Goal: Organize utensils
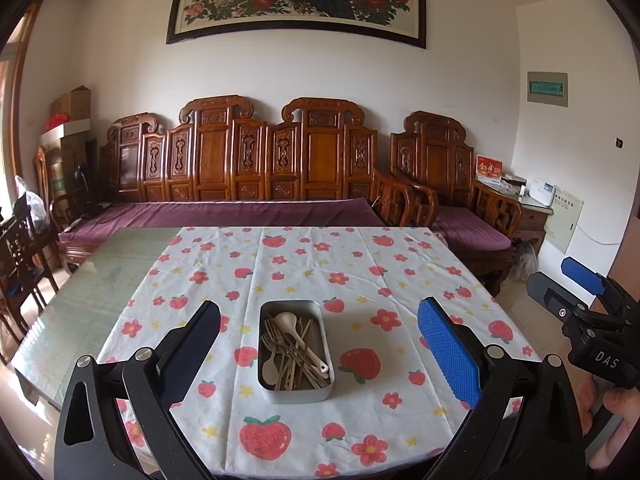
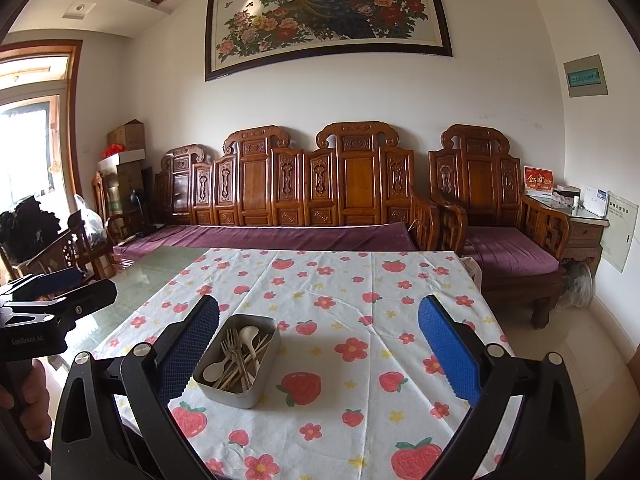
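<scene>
A rectangular metal tin (image 1: pixel 294 394) sits on the strawberry-print tablecloth (image 1: pixel 360 280), holding a jumble of metal forks (image 1: pixel 276 344), cream spoons (image 1: pixel 288 320) and chopsticks (image 1: pixel 308 330). My left gripper (image 1: pixel 320 344) is open and empty, held above the near edge with the tin straight ahead between its fingers. My right gripper (image 2: pixel 320 344) is open and empty; the tin (image 2: pixel 224 390) lies just inside its left finger (image 2: pixel 188 344). The right gripper also shows at the right edge of the left wrist view (image 1: pixel 576 292); the left gripper shows at the left edge of the right wrist view (image 2: pixel 52 288).
The cloth covers the right part of a glass-topped table (image 1: pixel 92 292). A carved wooden sofa with purple cushions (image 1: pixel 240 208) stands behind the table, an armchair (image 2: pixel 508 248) to its right. Dark wooden chairs (image 1: pixel 20 256) stand left of the table.
</scene>
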`<state>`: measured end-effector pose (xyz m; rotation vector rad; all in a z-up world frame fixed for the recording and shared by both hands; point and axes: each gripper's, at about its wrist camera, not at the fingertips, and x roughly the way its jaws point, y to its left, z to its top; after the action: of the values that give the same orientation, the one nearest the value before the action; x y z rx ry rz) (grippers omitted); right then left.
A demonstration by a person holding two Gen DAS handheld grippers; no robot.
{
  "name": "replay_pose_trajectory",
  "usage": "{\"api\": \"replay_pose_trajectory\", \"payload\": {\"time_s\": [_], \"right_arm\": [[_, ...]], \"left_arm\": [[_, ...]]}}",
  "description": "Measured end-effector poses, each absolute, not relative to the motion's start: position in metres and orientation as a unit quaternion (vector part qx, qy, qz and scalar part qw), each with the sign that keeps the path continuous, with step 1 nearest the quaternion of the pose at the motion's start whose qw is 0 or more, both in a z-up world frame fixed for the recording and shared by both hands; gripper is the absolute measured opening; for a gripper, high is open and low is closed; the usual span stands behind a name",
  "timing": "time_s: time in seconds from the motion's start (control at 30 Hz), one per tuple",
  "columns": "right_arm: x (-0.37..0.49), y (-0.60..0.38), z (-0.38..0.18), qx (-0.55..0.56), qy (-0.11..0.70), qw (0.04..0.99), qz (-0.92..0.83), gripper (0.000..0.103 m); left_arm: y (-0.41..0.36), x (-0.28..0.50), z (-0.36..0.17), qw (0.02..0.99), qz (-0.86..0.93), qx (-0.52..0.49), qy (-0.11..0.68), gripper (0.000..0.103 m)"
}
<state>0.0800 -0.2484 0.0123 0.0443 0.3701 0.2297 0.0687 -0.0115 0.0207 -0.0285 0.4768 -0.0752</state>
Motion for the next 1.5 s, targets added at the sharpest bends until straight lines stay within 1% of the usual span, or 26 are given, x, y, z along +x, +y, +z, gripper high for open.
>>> {"api": "replay_pose_trajectory", "payload": {"time_s": [1.5], "right_arm": [[0.0853,-0.2479,0.0155,0.022,0.182,0.976,0.116,0.1]], "left_arm": [[-0.0182,0.0626,0.0265,0.973,-0.04,-0.01,0.228,0.095]]}}
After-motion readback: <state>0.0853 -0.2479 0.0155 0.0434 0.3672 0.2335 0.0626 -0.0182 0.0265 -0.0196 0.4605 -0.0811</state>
